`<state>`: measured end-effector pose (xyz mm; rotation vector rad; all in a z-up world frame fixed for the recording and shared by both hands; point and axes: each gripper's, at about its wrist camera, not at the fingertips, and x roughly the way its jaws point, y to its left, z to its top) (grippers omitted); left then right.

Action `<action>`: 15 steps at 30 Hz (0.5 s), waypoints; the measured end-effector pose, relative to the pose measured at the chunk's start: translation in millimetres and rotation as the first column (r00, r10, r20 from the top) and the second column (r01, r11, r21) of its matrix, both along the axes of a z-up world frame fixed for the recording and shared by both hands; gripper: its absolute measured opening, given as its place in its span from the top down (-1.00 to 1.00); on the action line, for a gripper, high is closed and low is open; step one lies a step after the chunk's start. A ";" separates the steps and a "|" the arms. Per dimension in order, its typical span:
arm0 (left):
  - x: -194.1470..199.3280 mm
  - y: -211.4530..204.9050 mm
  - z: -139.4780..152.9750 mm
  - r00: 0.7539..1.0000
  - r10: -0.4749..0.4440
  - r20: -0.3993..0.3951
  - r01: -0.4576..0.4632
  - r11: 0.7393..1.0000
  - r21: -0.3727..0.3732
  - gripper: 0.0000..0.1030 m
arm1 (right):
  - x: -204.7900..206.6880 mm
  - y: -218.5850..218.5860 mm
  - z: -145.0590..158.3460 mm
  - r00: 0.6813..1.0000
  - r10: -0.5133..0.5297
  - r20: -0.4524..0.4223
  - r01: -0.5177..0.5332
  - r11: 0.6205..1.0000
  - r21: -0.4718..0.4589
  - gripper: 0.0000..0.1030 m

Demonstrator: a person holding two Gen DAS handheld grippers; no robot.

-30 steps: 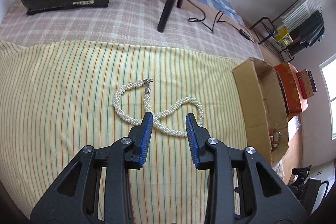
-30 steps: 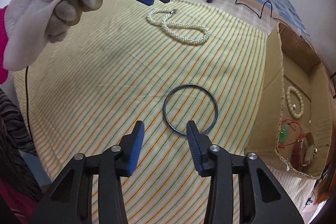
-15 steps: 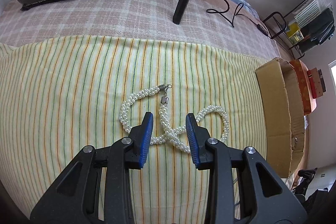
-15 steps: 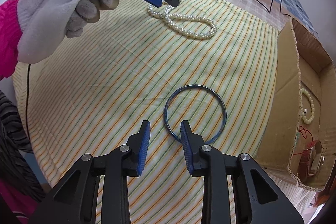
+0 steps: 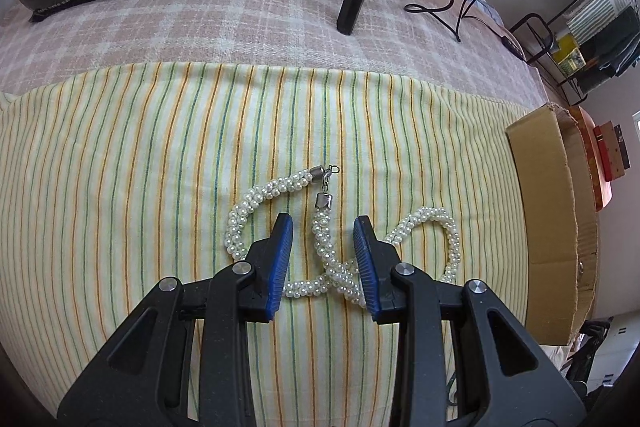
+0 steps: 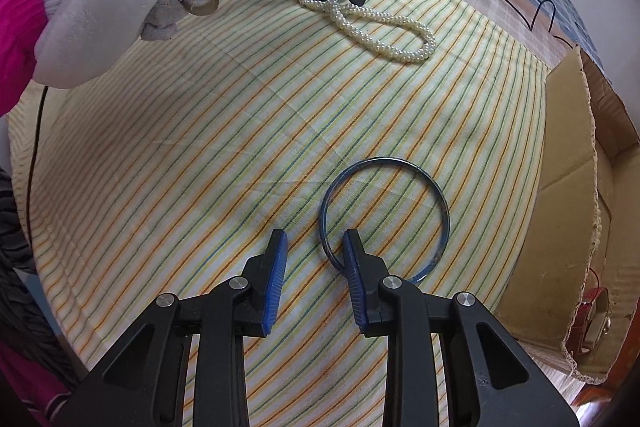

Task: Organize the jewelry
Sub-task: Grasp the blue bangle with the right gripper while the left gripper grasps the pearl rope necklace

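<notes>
1. Your left gripper (image 5: 323, 247) hangs low over the pearl necklace (image 5: 450, 239), fingers apart, with one strand and the crossing of its loops between the blue pads (image 5: 282, 259). Nothing is clamped yet.
2. The necklace lies twisted in a figure-eight on the striped cloth (image 5: 120, 187), its metal clasp (image 5: 326, 173) just beyond the fingertips.
3. Your right gripper (image 6: 314, 259) is also spread, straddling the near rim of the blue bangle (image 6: 442, 223), which lies flat on the cloth: one pad inside the ring, one outside.
4. The cardboard box (image 6: 568, 211) sits to your right (a red-corded piece is visible inside).
5. Risk on the left: closing on one strand may let the rest swing and snag the cloth, or pearls could roll out of the pads.
6. Risk on the right: the thin, hard rim could skid sideways or pinch cloth if you close too high.
</notes>
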<state>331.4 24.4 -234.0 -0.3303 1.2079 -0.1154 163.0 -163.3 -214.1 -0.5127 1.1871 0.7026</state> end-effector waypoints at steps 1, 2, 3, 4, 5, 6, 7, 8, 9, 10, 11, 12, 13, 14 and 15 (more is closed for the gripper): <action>0.4 -1.3 -0.5 1.000 0.000 0.004 0.000 1.000 0.011 0.47 | 0.5 -0.3 0.2 1.000 -0.001 0.002 0.001 1.000 -0.004 0.51; 1.7 -2.6 -1.2 1.000 0.000 0.007 0.000 1.000 0.021 0.50 | 0.8 -0.8 0.4 1.000 -0.001 0.001 0.001 1.000 -0.001 0.52; 1.5 -3.1 -1.3 1.000 0.001 0.013 -0.001 1.000 0.029 0.57 | 1.4 -1.2 0.5 1.000 -0.001 0.002 0.001 1.000 0.001 0.55; 1.4 -3.3 -1.6 1.000 0.003 0.018 -0.004 0.999 0.036 0.67 | 2.7 -1.2 0.2 1.000 -0.002 0.002 0.002 1.000 0.001 0.59; 1.6 -3.0 -2.2 1.000 0.006 0.021 -0.007 0.999 0.041 0.71 | 2.9 -1.5 0.3 1.000 -0.003 0.003 0.003 1.000 0.001 0.62; 1.7 -2.7 -2.6 1.000 0.009 0.023 -0.010 0.999 0.044 0.77 | 3.3 -2.0 0.5 1.000 -0.004 0.004 0.004 1.000 0.000 0.67; 1.8 -1.7 -2.9 1.000 0.010 0.025 -0.011 0.999 0.044 0.83 | 5.2 -2.0 0.3 1.000 -0.006 0.005 0.006 1.000 -0.001 0.74; 1.6 -0.9 -2.7 1.000 0.012 0.026 -0.013 0.999 0.043 0.83 | 6.4 -2.6 0.6 1.000 -0.009 0.006 0.009 1.000 -0.001 0.78; 1.1 0.5 -2.3 1.000 0.013 0.026 -0.014 0.999 0.038 0.84 | 8.2 -3.1 0.8 1.000 -0.013 0.006 0.013 1.000 -0.002 0.83; 0.6 1.5 -1.7 1.000 0.016 0.027 -0.017 0.999 0.035 0.85 | 9.8 -4.1 1.3 1.000 -0.019 0.002 0.019 1.000 0.003 0.84; -0.2 2.4 -0.7 0.999 0.017 0.028 -0.018 0.999 0.033 0.86 | 10.1 -4.5 2.0 1.000 -0.024 -0.002 0.024 1.000 0.007 0.85; -1.3 3.6 0.5 0.999 0.017 0.029 -0.018 0.999 0.031 0.87 | 11.0 -5.1 2.5 1.000 -0.029 -0.006 0.029 1.000 0.011 0.87; -2.4 4.7 1.8 0.999 0.019 0.031 -0.020 0.999 0.028 0.87 | 11.5 -5.3 3.3 0.999 -0.032 -0.007 0.032 0.999 0.011 0.89; -4.4 6.6 3.6 0.999 0.021 0.033 -0.022 0.999 0.024 0.88 | 12.0 -5.1 4.2 0.999 -0.034 -0.008 0.034 0.999 0.012 0.90; -5.2 7.8 5.2 0.999 0.024 0.035 -0.024 1.000 0.020 0.88 | 12.5 -4.6 5.3 0.999 -0.038 -0.009 0.038 0.999 0.015 0.91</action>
